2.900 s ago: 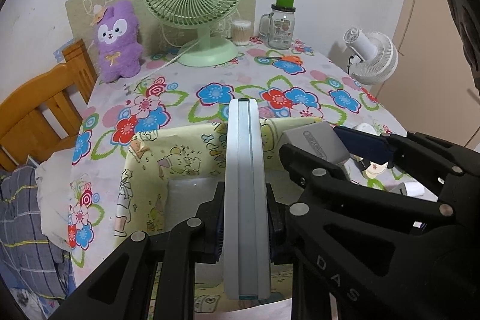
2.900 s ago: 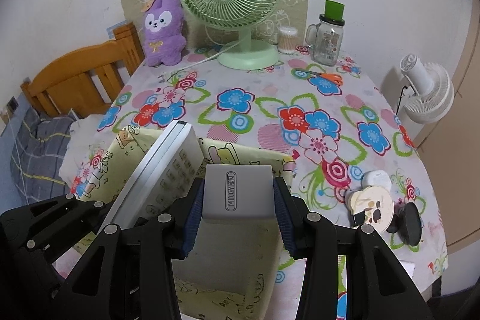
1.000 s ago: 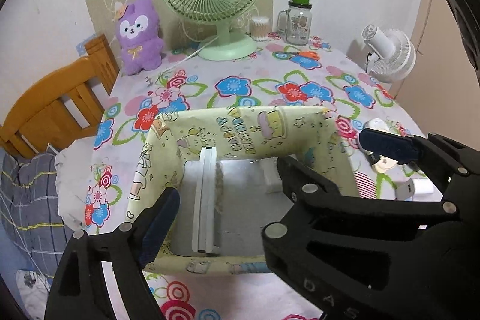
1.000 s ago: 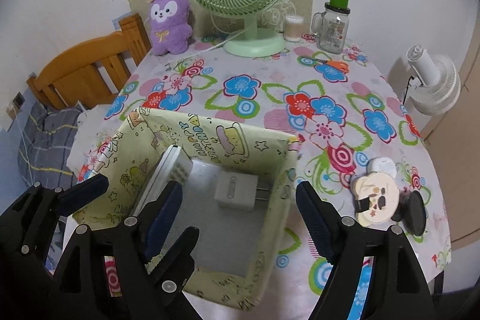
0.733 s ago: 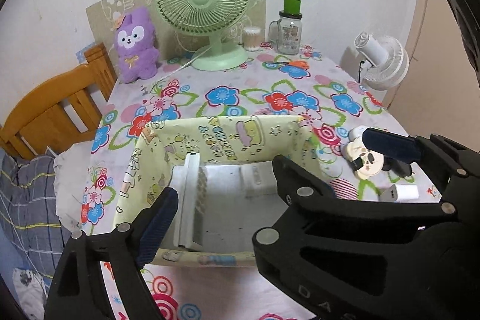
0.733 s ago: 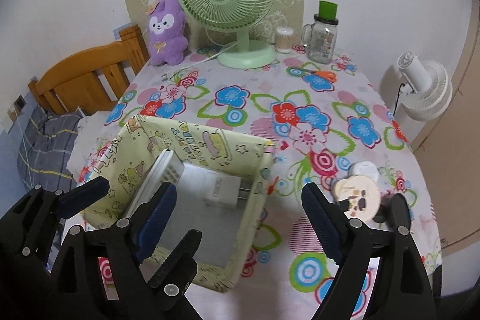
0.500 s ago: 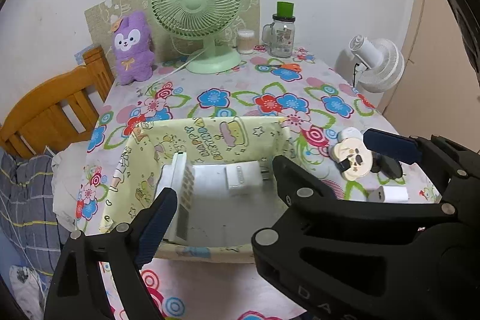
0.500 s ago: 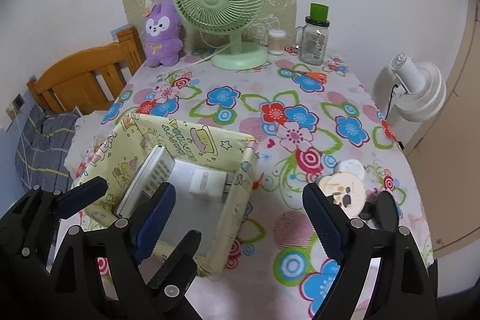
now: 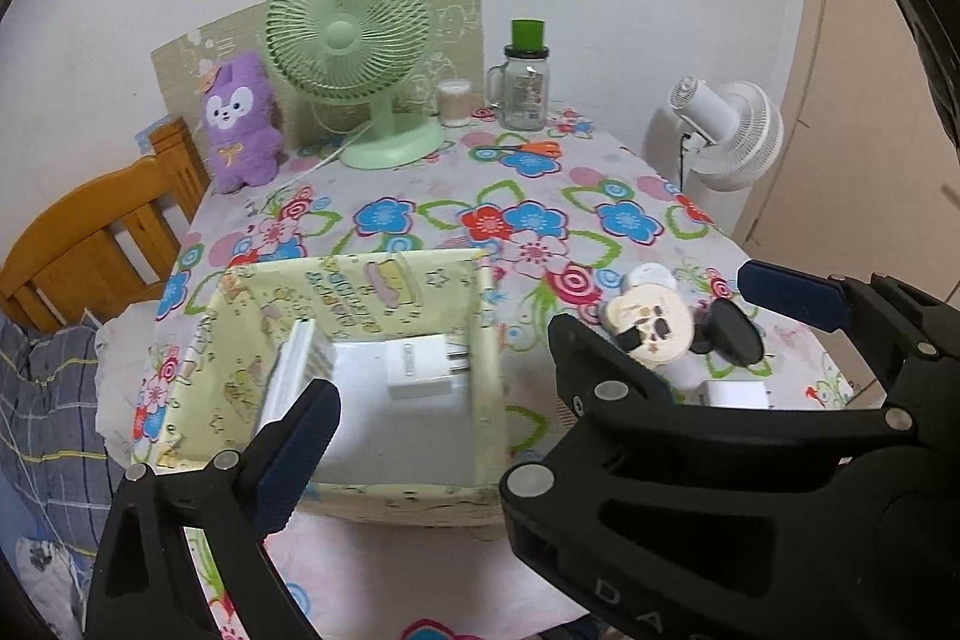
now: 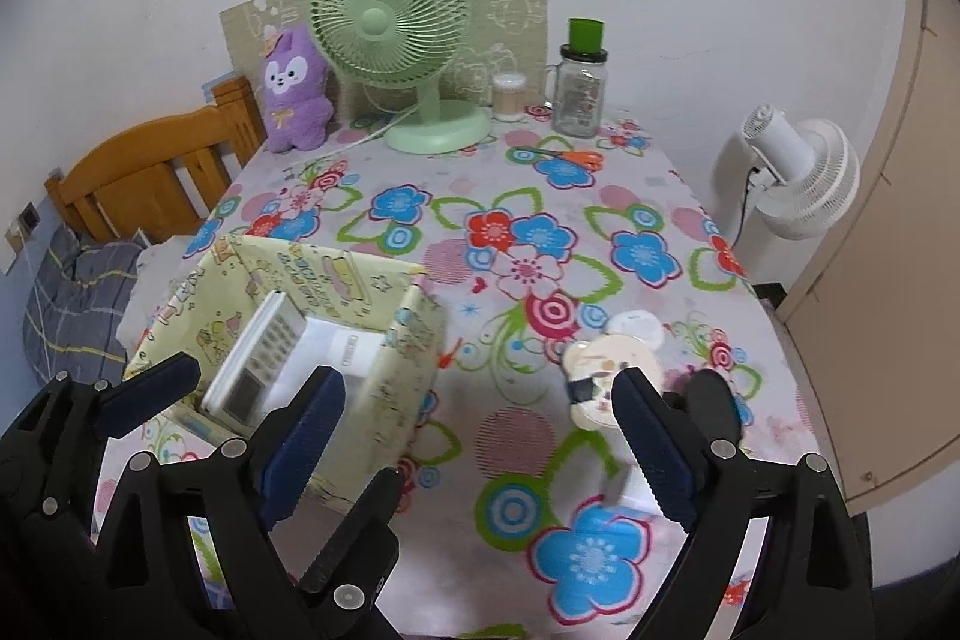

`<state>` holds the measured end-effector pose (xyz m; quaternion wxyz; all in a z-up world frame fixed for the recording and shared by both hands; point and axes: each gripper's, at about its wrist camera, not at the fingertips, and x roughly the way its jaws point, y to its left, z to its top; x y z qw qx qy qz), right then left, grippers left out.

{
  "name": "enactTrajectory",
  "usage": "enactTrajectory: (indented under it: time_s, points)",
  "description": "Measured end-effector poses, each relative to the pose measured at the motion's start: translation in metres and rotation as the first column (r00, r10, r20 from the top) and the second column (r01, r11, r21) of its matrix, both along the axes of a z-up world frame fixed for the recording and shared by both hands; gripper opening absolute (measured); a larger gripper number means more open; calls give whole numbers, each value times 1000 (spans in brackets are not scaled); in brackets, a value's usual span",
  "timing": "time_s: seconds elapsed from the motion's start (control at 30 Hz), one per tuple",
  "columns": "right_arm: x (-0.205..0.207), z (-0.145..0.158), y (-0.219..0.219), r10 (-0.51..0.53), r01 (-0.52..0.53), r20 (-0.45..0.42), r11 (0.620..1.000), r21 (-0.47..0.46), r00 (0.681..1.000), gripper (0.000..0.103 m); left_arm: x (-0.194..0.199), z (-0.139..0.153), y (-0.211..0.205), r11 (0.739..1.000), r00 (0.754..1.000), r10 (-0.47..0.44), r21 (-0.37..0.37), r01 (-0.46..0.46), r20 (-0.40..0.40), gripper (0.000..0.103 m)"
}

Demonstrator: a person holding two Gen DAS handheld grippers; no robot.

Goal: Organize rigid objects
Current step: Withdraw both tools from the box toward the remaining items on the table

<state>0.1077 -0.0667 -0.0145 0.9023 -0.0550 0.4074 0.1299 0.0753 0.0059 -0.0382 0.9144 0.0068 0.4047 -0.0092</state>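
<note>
A yellow cartoon-print box (image 9: 487, 316) (image 10: 403, 370) stands on the flowered table. Inside it, a white remote control (image 9: 294, 364) (image 10: 258, 346) leans on edge against the left wall. A white charger plug (image 9: 417, 367) (image 10: 345, 346) lies flat beside it. My left gripper (image 9: 468, 400) hangs in front of the box. Its jaws are opening, with nothing between the pads. My right gripper (image 10: 477, 400) is right of the box, jaws also opening and empty. A cream mouse-shaped disc (image 9: 651, 328) (image 10: 600, 370), a black round piece (image 10: 714, 400) and a small white block (image 9: 735, 394) lie to the right.
At the table's back stand a green desk fan (image 9: 348, 40), a purple plush (image 9: 240, 124), a cotton-swab tub (image 9: 454, 103) and a glass jar with a green lid (image 9: 525, 88). Orange scissors (image 9: 540, 148) lie nearby. A white fan (image 9: 726, 130) stands beyond the right edge, a wooden chair (image 9: 108, 232) at the left.
The remote and the charger, held over the box earlier, now rest inside it. Both grippers have pulled back and to the right, and their jaws have spread wider.
</note>
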Motion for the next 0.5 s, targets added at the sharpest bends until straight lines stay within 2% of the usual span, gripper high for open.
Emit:
enactTrajectory:
  time_s: [0.5]
  points:
    - [-1, -3, -51, -57, 57, 12, 998, -12, 998, 93, 2, -4, -47, 998, 998, -65, -13, 65, 7, 100]
